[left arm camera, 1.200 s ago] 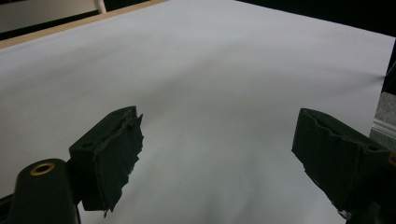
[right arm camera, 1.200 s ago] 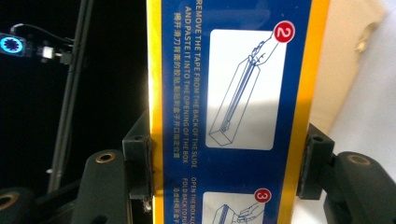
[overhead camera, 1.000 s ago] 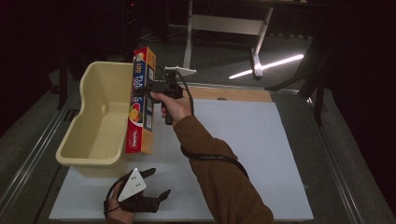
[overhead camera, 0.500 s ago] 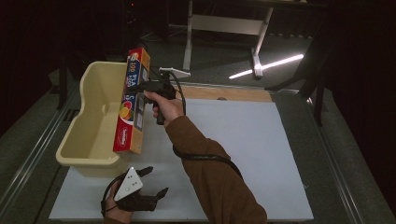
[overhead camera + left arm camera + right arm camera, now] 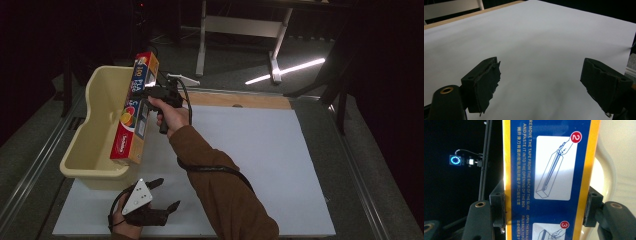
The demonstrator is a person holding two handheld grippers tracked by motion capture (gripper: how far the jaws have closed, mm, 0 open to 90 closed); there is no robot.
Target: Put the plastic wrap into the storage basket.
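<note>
A long red, blue and yellow wrap box (image 5: 132, 112) hangs in the air, tilted, over the right rim of a cream plastic tub (image 5: 80, 145). My right gripper (image 5: 145, 92) is shut on the box about halfway along, from the right side. In the right gripper view both pads press the box's (image 5: 549, 157) blue instruction face, with my right gripper (image 5: 546, 212) across it and the tub's wall (image 5: 616, 157) behind. My left gripper (image 5: 167, 194) rests low near the table's front left, open. In the left gripper view my left gripper (image 5: 540, 87) has nothing between its jaws.
A white sheet (image 5: 260, 150) covers the table, with a wooden strip (image 5: 240, 100) along its far edge. The tub stands at the table's left side. A metal stand's legs (image 5: 272, 65) are on the dark floor beyond.
The right hand has carried the box a little to the left, further over the tub's rim. The left gripper has stayed where it was.
</note>
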